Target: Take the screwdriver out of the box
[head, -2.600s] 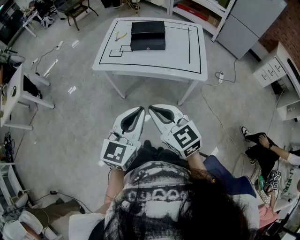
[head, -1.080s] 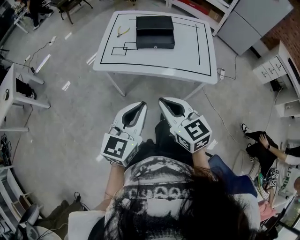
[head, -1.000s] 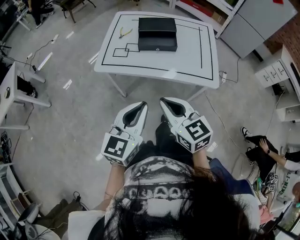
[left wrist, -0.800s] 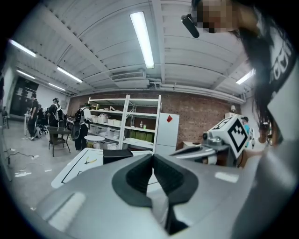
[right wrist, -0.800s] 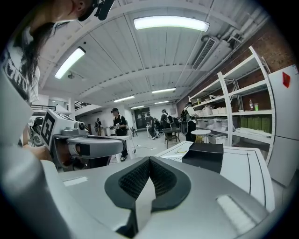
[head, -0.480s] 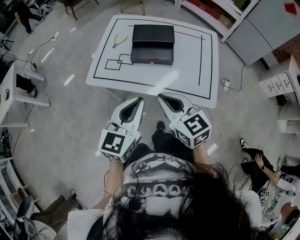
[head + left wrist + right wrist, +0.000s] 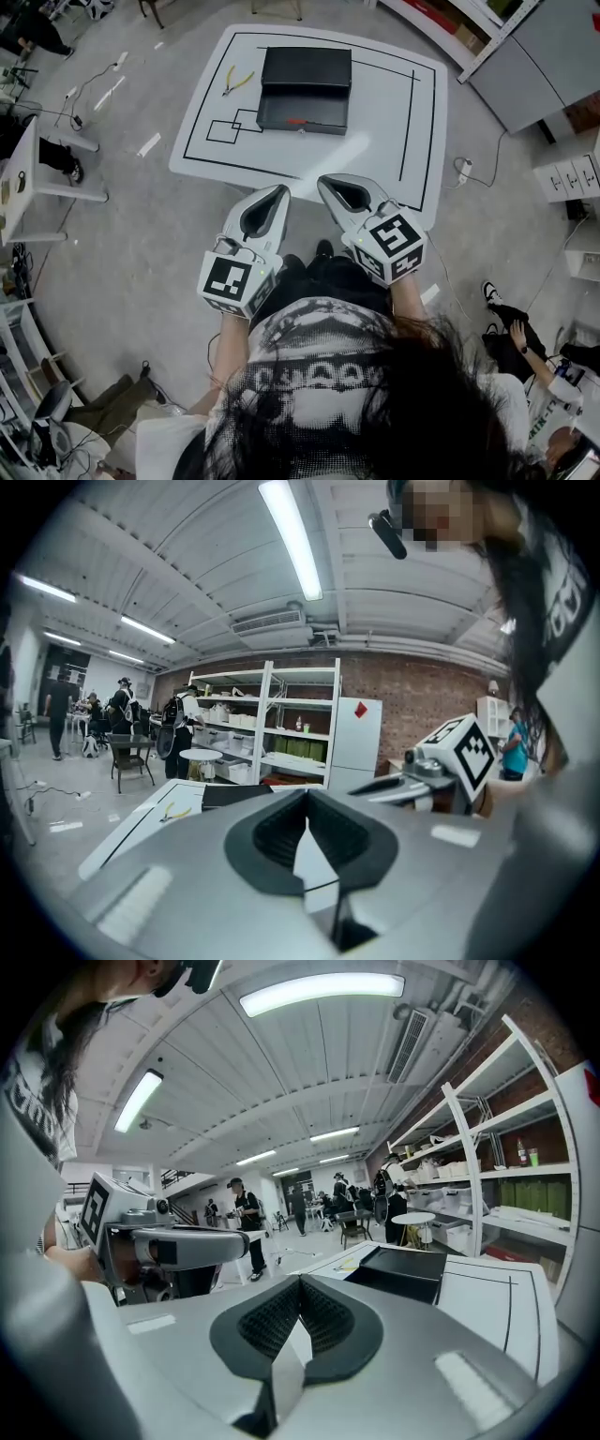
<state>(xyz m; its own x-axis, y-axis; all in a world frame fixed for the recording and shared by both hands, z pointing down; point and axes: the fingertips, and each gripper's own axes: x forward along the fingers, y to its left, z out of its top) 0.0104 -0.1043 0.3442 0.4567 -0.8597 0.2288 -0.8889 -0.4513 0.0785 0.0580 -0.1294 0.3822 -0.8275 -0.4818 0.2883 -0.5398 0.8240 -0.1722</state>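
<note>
Both tools hung low in front of the person, their tips at the near edge of the white worktop (image 7: 380,112) as the head view had it, touching nothing on it. The left tool (image 7: 282,189) had its jaws pressed together at the tips with nothing between them, plain in its own view, and the right tool (image 7: 322,179) was closed the same way, also empty. The black box (image 7: 305,89) stood open toward the far side of the worktop, well apart from both tools; whether its lid stood upright or lay flat could not be told from so steep an angle. The screwdriver (image 7: 296,121) showed only as a thin red streak lying inside the box's near half, its shaft and tip too small to make out. In the left gripper view the box was a dark sliver mostly hidden behind the tool's own grey body; in the right gripper view it was a dark block whose inside the low angle hid. Yellow-handled pliers (image 7: 237,81) lay on the worktop just left of the box, small and blurred. The hands on the tools were hidden beneath the marker cubes (image 7: 230,281), the person's hair filled the bottom of the head view, and a seated person (image 7: 514,330) at its right edge was partly cut off.
</note>
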